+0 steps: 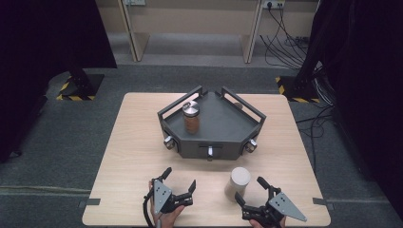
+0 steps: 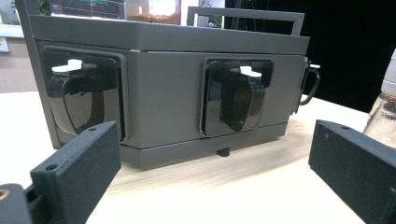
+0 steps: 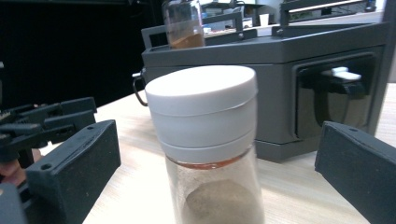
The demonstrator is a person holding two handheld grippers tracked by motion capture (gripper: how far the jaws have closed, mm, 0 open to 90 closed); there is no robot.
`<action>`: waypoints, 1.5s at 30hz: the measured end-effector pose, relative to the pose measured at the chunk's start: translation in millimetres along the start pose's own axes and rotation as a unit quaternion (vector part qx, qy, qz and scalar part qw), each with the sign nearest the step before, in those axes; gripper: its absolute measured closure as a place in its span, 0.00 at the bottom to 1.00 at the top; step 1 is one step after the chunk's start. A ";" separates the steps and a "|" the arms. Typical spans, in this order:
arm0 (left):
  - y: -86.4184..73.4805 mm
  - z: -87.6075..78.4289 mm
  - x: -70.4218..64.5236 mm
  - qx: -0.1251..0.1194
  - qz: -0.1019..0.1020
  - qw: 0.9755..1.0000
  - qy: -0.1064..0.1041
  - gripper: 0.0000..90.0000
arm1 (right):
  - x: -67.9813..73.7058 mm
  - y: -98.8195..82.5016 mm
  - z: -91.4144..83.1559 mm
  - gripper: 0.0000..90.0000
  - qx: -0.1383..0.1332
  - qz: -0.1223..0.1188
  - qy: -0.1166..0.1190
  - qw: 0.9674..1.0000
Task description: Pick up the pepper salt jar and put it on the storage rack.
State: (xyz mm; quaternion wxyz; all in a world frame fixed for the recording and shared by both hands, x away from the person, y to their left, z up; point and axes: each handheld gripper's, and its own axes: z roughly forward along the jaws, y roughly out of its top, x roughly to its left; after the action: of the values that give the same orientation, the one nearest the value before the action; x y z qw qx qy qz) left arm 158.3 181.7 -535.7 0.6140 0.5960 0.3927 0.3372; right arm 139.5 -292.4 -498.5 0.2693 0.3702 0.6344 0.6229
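Right gripper (image 1: 251, 191) spread, jaws flanking the white-capped spice jar (image 1: 237, 183) on the table (image 1: 128, 156) before the grey rack (image 1: 223, 124). Left gripper (image 1: 179, 181) spread, idle. Advise gripping the glass below the cap, squarely.

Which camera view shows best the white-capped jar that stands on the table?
The right gripper view: the white-capped jar stands close and central between that gripper's open jaws, showing cap, glass and powder. The high view shows it small, from above, before the grey rack. The left gripper view catches its edge.
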 end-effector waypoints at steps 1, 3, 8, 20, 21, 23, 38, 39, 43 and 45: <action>0.0 0.0 0.0 0.000 0.000 1.000 0.000 0.02 | 0.2 -0.2 1.5 0.00 0.000 -0.003 0.000 1.000; 0.1 0.0 -0.1 0.000 0.000 1.000 0.000 0.02 | -0.1 -0.6 4.0 0.00 0.001 -0.005 -0.002 1.000; -0.1 -0.1 0.0 0.000 0.000 1.000 0.000 0.02 | -1.0 -1.3 8.7 0.01 0.004 -0.006 -0.007 1.000; -0.5 -0.3 0.3 -0.001 -0.001 1.000 0.000 0.02 | -1.3 -0.6 21.4 0.10 0.016 -0.021 -0.006 1.000; -0.5 -0.3 0.2 -0.001 -0.001 1.000 0.000 0.02 | -1.3 -0.7 22.2 0.10 0.016 -0.021 -0.006 1.000; -0.5 -0.3 0.2 -0.001 -0.001 1.000 0.000 0.02 | -1.8 -0.6 23.7 0.12 0.020 -0.021 -0.006 1.000; -0.9 -0.5 0.2 -0.003 -0.002 1.000 0.000 0.02 | -3.1 0.5 30.6 0.32 0.034 -0.031 0.005 0.999; -1.0 -0.5 0.2 -0.003 -0.002 1.000 0.000 0.02 | -3.3 0.4 30.8 0.33 0.034 -0.030 0.006 0.999; -1.0 -0.5 0.1 -0.003 -0.002 1.000 0.000 0.02 | -2.9 0.3 31.3 0.37 0.035 -0.035 0.007 0.999; -1.0 -0.5 0.2 -0.003 -0.002 1.000 0.000 0.02 | -2.8 0.4 31.3 0.37 0.035 -0.036 0.007 0.999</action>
State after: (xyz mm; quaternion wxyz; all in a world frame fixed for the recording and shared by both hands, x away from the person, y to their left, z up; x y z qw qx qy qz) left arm 157.9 182.1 -536.7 0.6164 0.5933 0.3929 0.3372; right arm 166.3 -276.2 -500.9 0.2737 0.3519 0.6707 0.5928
